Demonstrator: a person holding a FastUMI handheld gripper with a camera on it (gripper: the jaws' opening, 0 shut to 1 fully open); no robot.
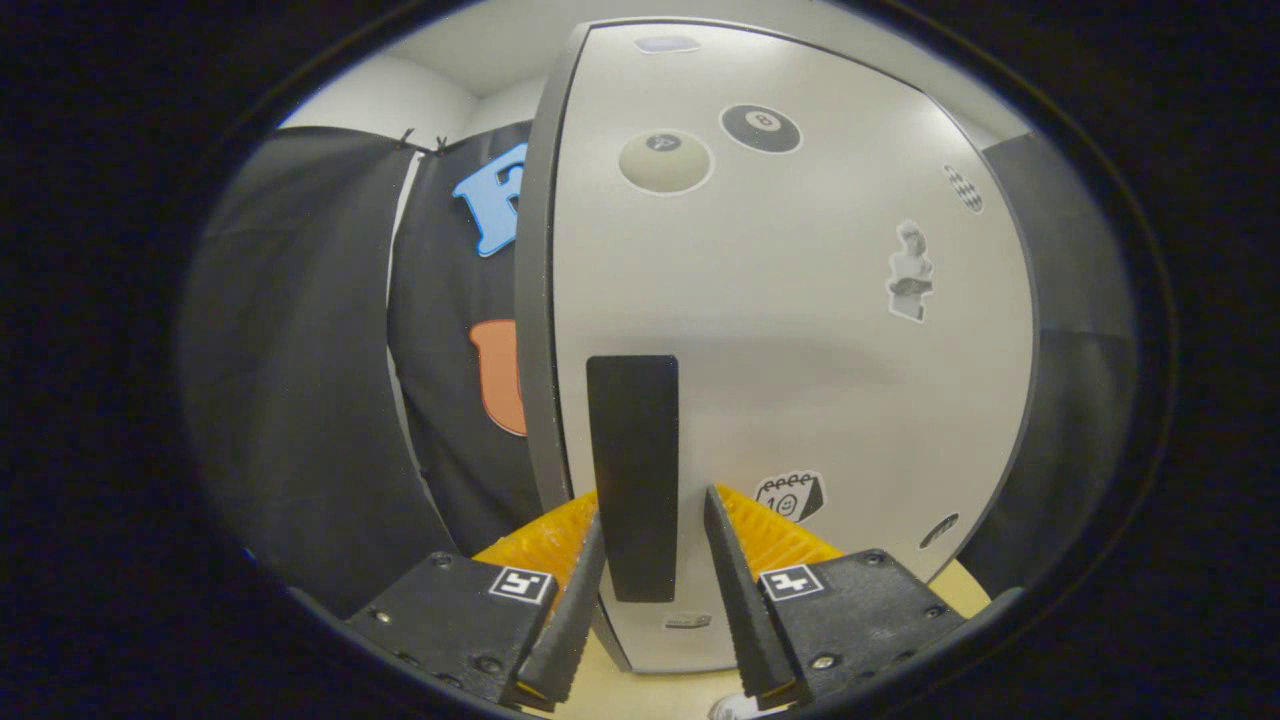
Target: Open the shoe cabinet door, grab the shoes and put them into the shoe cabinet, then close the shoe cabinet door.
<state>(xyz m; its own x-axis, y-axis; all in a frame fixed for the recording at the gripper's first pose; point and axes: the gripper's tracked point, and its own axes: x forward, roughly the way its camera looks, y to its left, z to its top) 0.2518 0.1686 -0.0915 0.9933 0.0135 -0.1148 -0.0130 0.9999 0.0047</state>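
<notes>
The shoe cabinet door (800, 330) is a pale panel with several stickers, standing close in front of me. A black upright bar handle (632, 470) is mounted near the door's left edge. My gripper (652, 508) straddles the lower part of this handle. The left finger (575, 590) lies right against the handle's left side, and the right finger (735, 580) stands a small gap off its right side. The gripper is open around the handle. A dark grey edge (535, 300) runs down the left of the door.
Black booth cloth (300, 380) hangs to the left of the cabinet and shows again beyond its right side. A strip of beige floor (660, 685) lies below the door between the fingers.
</notes>
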